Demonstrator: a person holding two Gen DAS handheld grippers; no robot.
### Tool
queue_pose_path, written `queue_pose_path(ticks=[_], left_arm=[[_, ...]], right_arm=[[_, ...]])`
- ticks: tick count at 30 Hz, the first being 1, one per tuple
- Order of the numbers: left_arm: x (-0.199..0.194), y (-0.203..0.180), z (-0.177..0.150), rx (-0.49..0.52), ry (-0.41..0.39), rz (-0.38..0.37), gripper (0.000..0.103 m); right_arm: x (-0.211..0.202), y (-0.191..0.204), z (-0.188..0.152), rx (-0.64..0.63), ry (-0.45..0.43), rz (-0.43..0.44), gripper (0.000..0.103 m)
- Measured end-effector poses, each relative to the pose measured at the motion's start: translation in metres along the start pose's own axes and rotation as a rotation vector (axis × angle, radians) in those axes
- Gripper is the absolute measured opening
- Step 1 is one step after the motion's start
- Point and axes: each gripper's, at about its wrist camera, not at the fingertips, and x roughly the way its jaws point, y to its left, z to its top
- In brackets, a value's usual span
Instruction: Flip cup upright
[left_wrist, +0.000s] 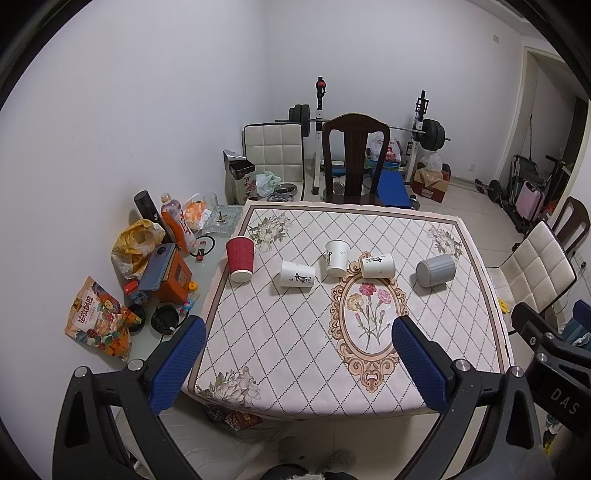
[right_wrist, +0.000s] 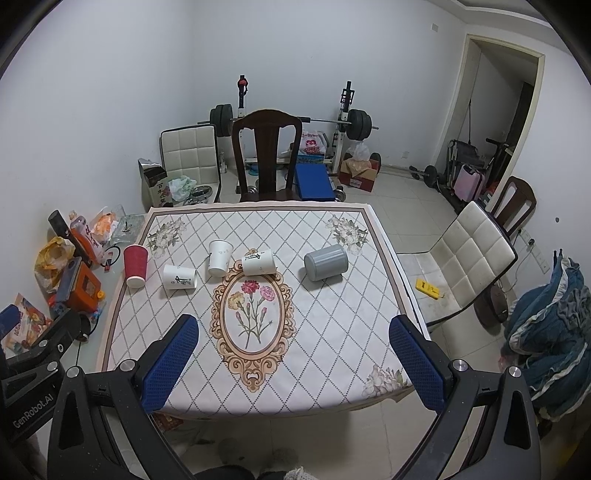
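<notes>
Several cups lie on their sides in a row across the table's middle: a red ribbed paper cup (left_wrist: 240, 259) (right_wrist: 136, 266) at the left, three white paper cups (left_wrist: 296, 278) (left_wrist: 336, 257) (left_wrist: 377, 265) (right_wrist: 179, 282) (right_wrist: 219, 257) (right_wrist: 259, 261), and a grey ribbed cup (left_wrist: 435, 270) (right_wrist: 325, 262) at the right. My left gripper (left_wrist: 299, 363) is open and empty, held above the table's near edge. My right gripper (right_wrist: 293, 363) is open and empty too, likewise short of the cups.
The table (left_wrist: 280, 354) has a floral quilted cloth. Left of it a ledge holds bottles, bags and snack packets (left_wrist: 162, 258). A dark wooden chair (left_wrist: 352, 158) stands at the far side, a white padded chair (right_wrist: 465, 266) at the right. A weight bench stands behind.
</notes>
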Motion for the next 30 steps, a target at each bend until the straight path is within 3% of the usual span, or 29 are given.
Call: queue_pose_path(ticks=[8,12,20,30], left_arm=[[0.009,-0.005,-0.002,-0.016,0.020,0.022,0.103],[0.030,-0.005,-0.002,-0.042,0.048,0.063,0.103],[0.105,-0.011,-0.020,-0.023,0.173,0.151,0.103],[0.212,-0.013,-0.040,-0.017,0.383,0.153,0.103]], right_arm=[[-0.001,0.005,0.005,0.007,0.015,0.009,0.103],[0.028,-0.003,0.004,0.012,0.044,0.019,0.103],[0.122,-0.012,-0.011,-0.001,0.197,0.016,0.103],[0.258,-0.013,-0.052,-0.010,0.407,-0.030,0.103]])
